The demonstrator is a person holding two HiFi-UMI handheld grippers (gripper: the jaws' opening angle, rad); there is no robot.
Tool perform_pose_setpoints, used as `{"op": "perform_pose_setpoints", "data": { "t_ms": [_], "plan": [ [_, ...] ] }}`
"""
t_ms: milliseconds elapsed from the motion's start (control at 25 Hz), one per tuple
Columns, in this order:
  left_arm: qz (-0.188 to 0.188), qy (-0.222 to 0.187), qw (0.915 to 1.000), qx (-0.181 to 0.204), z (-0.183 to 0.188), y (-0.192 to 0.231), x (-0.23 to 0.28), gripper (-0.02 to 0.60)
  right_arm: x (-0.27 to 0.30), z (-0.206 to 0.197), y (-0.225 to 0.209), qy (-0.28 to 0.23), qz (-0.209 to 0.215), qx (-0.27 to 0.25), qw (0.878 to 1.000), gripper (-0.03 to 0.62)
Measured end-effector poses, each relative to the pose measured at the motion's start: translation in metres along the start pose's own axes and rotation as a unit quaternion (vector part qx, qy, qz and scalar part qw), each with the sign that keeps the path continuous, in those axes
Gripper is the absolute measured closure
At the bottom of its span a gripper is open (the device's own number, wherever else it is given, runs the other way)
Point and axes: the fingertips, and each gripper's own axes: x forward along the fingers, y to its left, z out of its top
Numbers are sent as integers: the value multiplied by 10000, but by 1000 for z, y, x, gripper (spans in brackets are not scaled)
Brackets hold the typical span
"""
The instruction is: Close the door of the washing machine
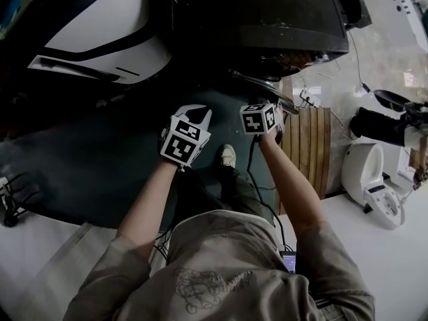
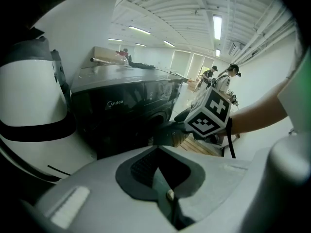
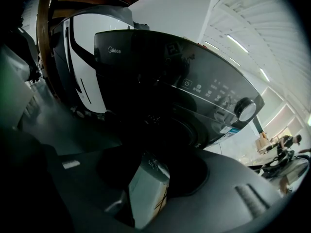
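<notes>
The black front-loading washing machine (image 1: pixel 267 12) (image 2: pixel 121 106) (image 3: pixel 160 67) stands ahead of me. Its round door (image 1: pixel 264 82) (image 3: pixel 184 130) juts out from the front as a dark curved rim; how far it stands ajar is lost in shadow. My right gripper (image 1: pixel 277 111) (image 2: pixel 166 132) (image 3: pixel 146 159) hovers just in front of that rim, jaws apart, with pale floor showing through the gap. Whether it touches the door I cannot tell. My left gripper (image 1: pixel 195 111) (image 2: pixel 158 149) is beside it to the left, jaws together, holding nothing.
A white-and-black appliance (image 1: pixel 100 25) (image 2: pixel 29 101) stands left of the washer. A dark mat (image 1: pixel 87 166) covers the floor under me, with my shoe (image 1: pixel 228 156) on it. To the right lie a wooden pallet (image 1: pixel 311 146) and a white device (image 1: pixel 371 179). People (image 2: pixel 228 81) stand far off.
</notes>
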Motion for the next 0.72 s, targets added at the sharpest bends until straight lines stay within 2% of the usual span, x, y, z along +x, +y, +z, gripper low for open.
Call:
{"op": "perform_pose_setpoints", "data": {
  "t_ms": [240,400,560,720],
  "plan": [
    [105,50,9998,-190,-8,7,-5,581,10,14,-11,-152,-119,-102,9998,418],
    [124,-81,9995,-284,-1,6,-5,581,15,22,-20,-171,-255,-130,9994,413],
    [184,-105,9993,-321,0,10,-10,581,24,33,-28,-210,-407,-458,9979,413],
    [230,-117,9988,-416,-8,20,-16,581,37,49,-38,-276,-496,-365,9977,419]
  ]
}}
